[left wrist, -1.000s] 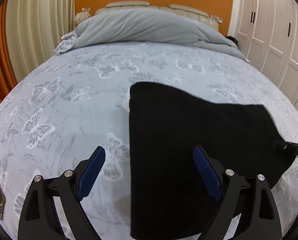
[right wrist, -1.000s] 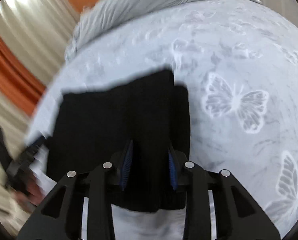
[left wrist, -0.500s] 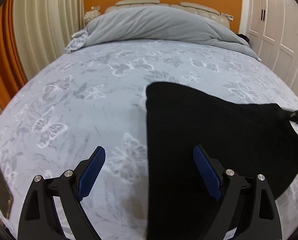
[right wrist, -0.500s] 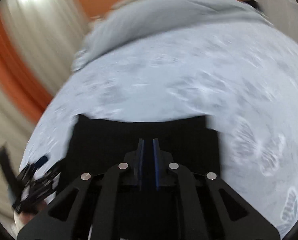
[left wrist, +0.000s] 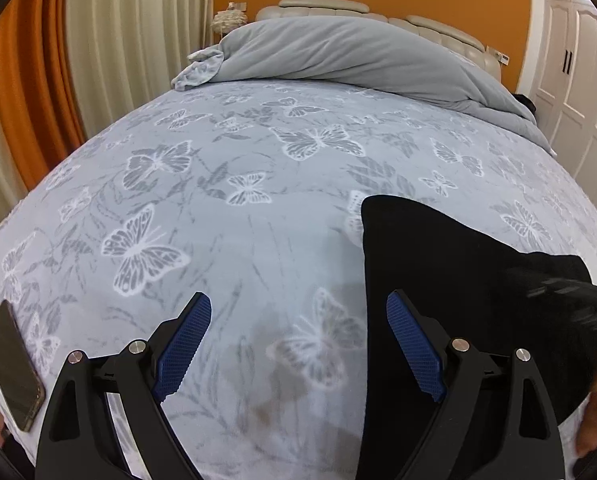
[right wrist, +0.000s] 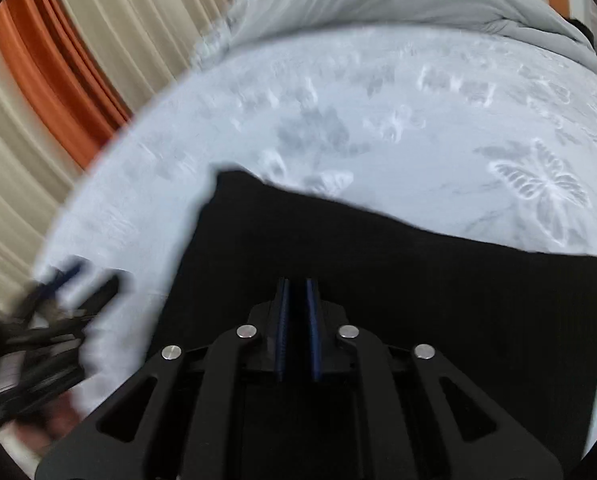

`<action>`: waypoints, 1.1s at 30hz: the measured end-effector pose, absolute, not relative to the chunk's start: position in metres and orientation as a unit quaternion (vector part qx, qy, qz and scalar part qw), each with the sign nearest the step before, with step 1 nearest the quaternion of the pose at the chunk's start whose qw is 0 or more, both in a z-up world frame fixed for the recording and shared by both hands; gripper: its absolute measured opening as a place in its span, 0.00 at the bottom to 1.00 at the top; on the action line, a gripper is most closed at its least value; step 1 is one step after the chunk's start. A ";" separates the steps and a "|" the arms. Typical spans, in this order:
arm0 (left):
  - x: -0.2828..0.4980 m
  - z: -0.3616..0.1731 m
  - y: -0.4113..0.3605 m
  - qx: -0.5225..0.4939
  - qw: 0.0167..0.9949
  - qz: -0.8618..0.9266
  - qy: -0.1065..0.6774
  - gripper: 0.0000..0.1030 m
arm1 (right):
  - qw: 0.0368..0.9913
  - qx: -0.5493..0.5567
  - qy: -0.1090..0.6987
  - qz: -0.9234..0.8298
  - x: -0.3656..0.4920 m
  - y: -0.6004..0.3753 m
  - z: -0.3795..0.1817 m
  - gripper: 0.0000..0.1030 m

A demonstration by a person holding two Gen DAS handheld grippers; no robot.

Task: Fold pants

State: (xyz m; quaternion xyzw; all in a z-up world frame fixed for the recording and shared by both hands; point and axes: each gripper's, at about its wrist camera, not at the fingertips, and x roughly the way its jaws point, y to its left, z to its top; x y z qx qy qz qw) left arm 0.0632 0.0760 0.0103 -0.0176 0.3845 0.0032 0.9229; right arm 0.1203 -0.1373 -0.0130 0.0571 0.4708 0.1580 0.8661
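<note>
Pants (left wrist: pixel 450 280), black and already doubled into a flat panel, lie on the butterfly bedspread (left wrist: pixel 226 240) toward its near edge, well short of the grey duvet (left wrist: pixel 338 56) heaped at the headboard; your right gripper (right wrist: pixel 297 320) has its blue pads drawn almost together with only a thin slot between them, and dark cloth seems pinched there, though black on black makes the bite hard to confirm; your left gripper (left wrist: pixel 298 344) stands wide open with nothing in it, one finger over bare bedspread and the other over the pants' left edge; the risk, as I judge it, is a thin one-sided hold; if you lift or carry the fold from the right alone, the free side may drag, skew the crease or slip out of the pads; the right view is smeared, so a fast swing could fling the layers apart; mind the phone (left wrist: pixel 14 364) lying on the bedspread far left of the pants.
</note>
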 end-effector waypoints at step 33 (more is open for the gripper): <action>0.050 0.014 0.018 0.004 0.913 -0.062 0.403 0.85 | 0.906 0.138 0.400 -0.002 -0.003 -0.317 0.008 0.66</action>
